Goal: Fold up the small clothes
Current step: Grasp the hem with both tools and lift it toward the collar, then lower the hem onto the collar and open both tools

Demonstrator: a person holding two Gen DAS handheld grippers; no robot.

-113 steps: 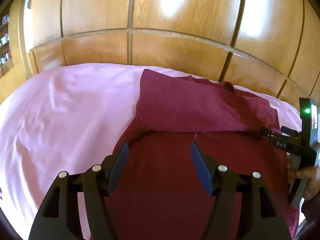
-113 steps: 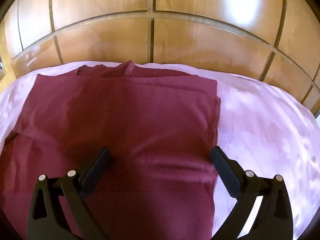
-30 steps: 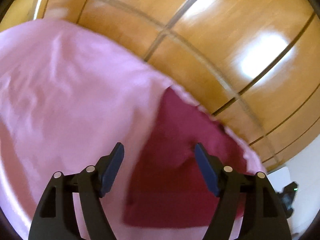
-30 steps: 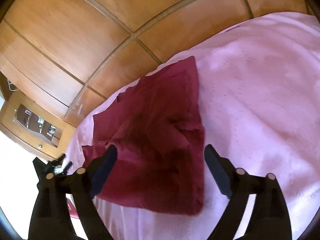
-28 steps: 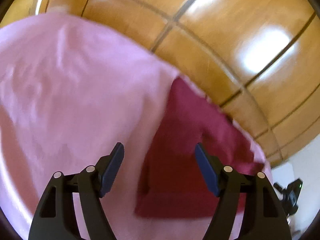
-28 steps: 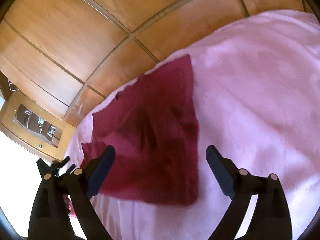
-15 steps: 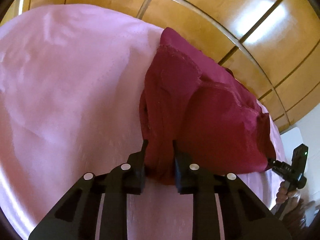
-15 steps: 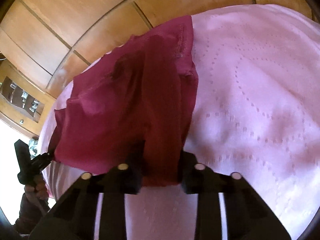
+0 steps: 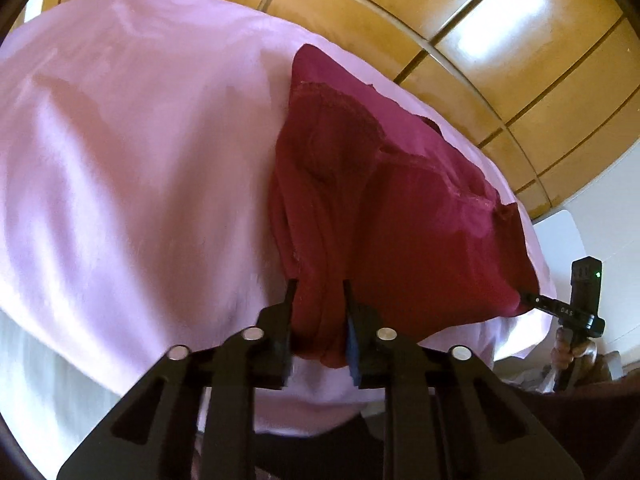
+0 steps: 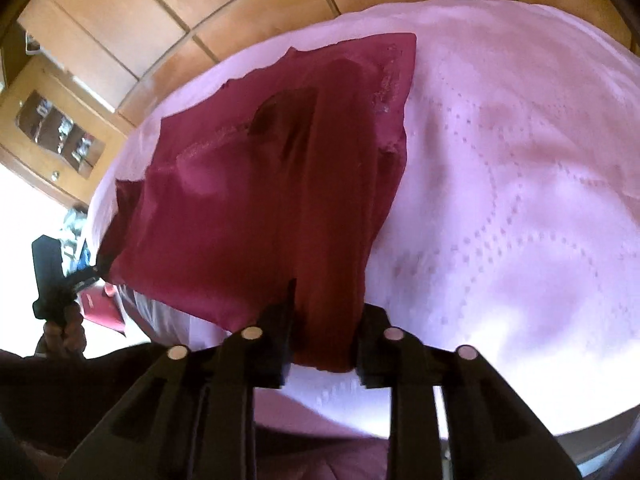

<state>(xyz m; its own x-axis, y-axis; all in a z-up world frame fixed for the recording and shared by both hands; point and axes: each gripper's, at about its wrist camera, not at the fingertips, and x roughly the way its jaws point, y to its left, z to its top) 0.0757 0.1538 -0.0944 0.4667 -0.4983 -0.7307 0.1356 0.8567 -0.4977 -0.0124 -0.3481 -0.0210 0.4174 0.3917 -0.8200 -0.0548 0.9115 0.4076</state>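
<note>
Left wrist view: left tool [image 9: 318,304] clamped on the near left corner of the maroon garment [image 9: 400,216], cloth bunched between its pads; garment partly folded, lying on the pink bed cover [image 9: 140,160] towards the right, its far end near the wooden headboard [image 9: 460,12]. At the far right of this view, the right tool [image 9: 528,300] holds the other near corner, its handle in the person's hand [image 9: 568,350]. Right wrist view: right tool [image 10: 324,312] closed on a thick gathered corner of the garment; the left tool [image 10: 94,272] grips the opposite corner at the left edge. Step in hand, as judged: carrying the near edge over to the far edge. To do it well, raise both corners level, keep the edge taut between them, and lay it square on the far hem before letting go. Particular to the left view: lace-like trim along the upper layers. Particular to the right view: the dotted quilting of the cover, a glass-fronted cabinet [image 10: 60,136] at far left, and a dark patch on the cloth, shadow or damp, not determinable.
</note>
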